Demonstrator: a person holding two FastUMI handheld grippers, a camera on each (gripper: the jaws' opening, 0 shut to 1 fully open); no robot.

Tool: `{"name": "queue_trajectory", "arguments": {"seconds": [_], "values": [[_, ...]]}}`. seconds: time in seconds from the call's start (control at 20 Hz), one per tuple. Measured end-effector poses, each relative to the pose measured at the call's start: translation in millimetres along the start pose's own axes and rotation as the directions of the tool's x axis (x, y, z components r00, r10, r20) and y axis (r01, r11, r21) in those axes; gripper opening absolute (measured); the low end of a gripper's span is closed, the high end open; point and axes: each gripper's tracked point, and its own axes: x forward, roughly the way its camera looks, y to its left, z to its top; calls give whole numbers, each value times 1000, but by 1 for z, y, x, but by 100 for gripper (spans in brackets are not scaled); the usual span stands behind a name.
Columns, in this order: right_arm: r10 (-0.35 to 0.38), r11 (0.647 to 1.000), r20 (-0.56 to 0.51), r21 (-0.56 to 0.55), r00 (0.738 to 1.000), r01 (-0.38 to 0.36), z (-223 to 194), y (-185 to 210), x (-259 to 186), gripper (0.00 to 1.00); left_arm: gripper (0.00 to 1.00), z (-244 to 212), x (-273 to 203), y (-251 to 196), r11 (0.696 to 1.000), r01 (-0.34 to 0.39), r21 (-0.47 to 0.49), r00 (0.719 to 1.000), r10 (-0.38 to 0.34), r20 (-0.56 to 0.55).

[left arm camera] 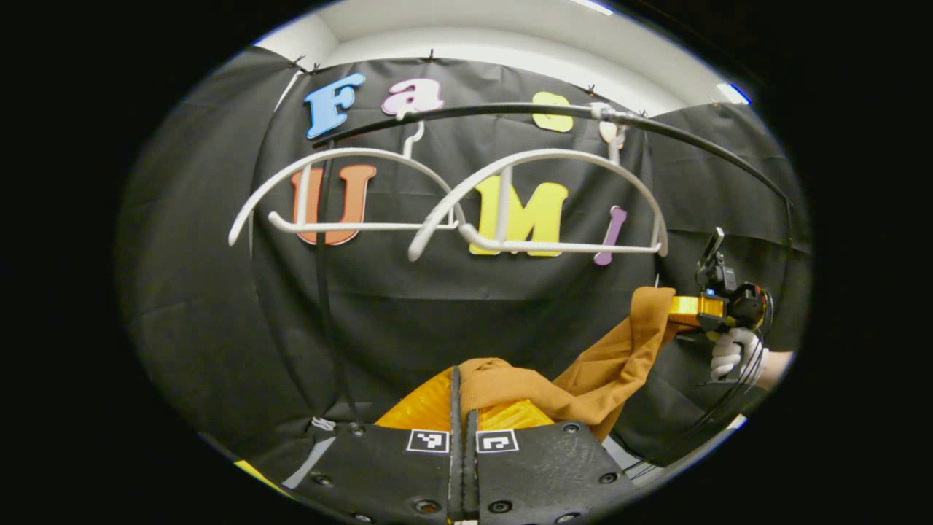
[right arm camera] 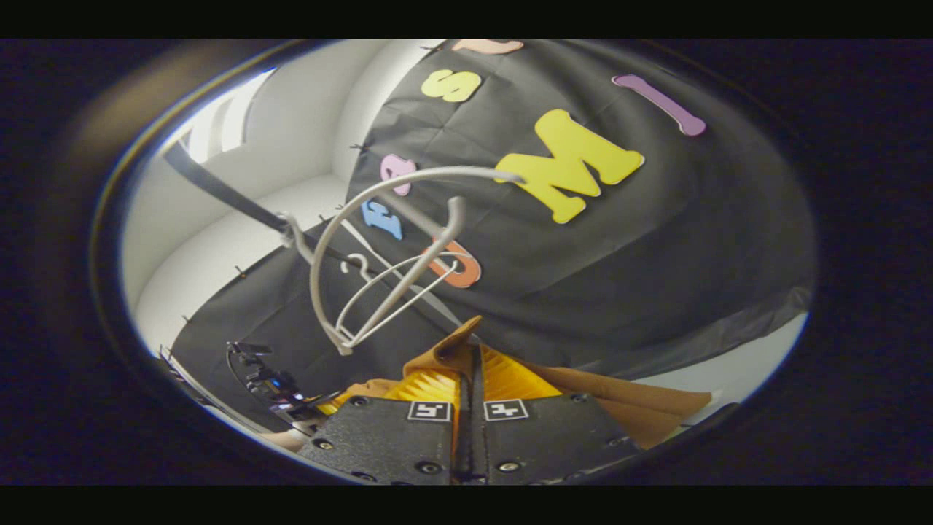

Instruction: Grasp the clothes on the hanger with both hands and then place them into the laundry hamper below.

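Observation:
An orange-brown garment [left arm camera: 612, 364] stretches from my left gripper [left arm camera: 463, 401] up to my right gripper [left arm camera: 689, 310], held by a white-gloved hand [left arm camera: 732, 354] at the far right. Both left fingers press on a bunched fold of the cloth. In the right gripper view the same garment [right arm camera: 656, 408] bunches around my right gripper [right arm camera: 470, 364], whose fingers are closed on it. Two white hangers [left arm camera: 342, 193] [left arm camera: 543, 200] hang bare on the black rail [left arm camera: 510, 111], above the garment. The left gripper [right arm camera: 280, 390] sits low at the left in the right gripper view.
The black rail runs across the booth with its thin upright post [left arm camera: 324, 292] at the left. The hangers [right arm camera: 379, 262] hang close above my right gripper. White wall [right arm camera: 240, 211] lies beyond the cloth.

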Motion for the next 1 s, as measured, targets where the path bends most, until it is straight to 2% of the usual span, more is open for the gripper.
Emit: {"name": "queue_trajectory", "arguments": {"seconds": [0.1,0.2,0.3,0.45,0.5,0.55,0.65,0.75,0.8,0.85,1.0], "values": [[53,998,-14,-19,999,-53,-19,45,-5,3,4,21,-14,-22,999,45,-9,998,-44,49],[114,992,-25,-49,993,-115,-33,92,-10,3,0,46,-30,-43,996,88,-13,990,-86,111],[154,984,-26,-88,988,-155,-45,131,-18,3,4,68,-44,-65,990,140,-20,978,-135,160],[186,978,-37,-85,982,-189,-62,161,-25,3,0,79,-60,-95,976,215,-22,959,-206,196],[170,981,-35,-86,985,-172,-66,159,-28,3,0,74,-67,-103,975,222,-25,957,-213,195],[149,984,-39,-91,988,-152,-70,154,-30,4,5,66,-69,-105,974,224,-26,959,-215,185],[77,992,-49,-95,996,-82,-82,132,-34,3,0,44,-63,-108,971,232,-48,964,-223,144],[-14,992,-64,-124,998,6,-102,103,-39,2,0,12,-50,-109,970,231,-81,971,-224,89],[-65,988,-70,-143,995,55,-109,93,-41,2,5,-5,-46,-108,970,223,-94,974,-218,62],[-109,984,-79,-153,991,96,-118,82,-44,2,0,-21,-44,-109,969,223,-104,975,-220,34],[-226,965,-133,-164,965,203,-153,43,-45,2,0,-72,-27,-112,968,208,-143,974,-219,-60]]}}
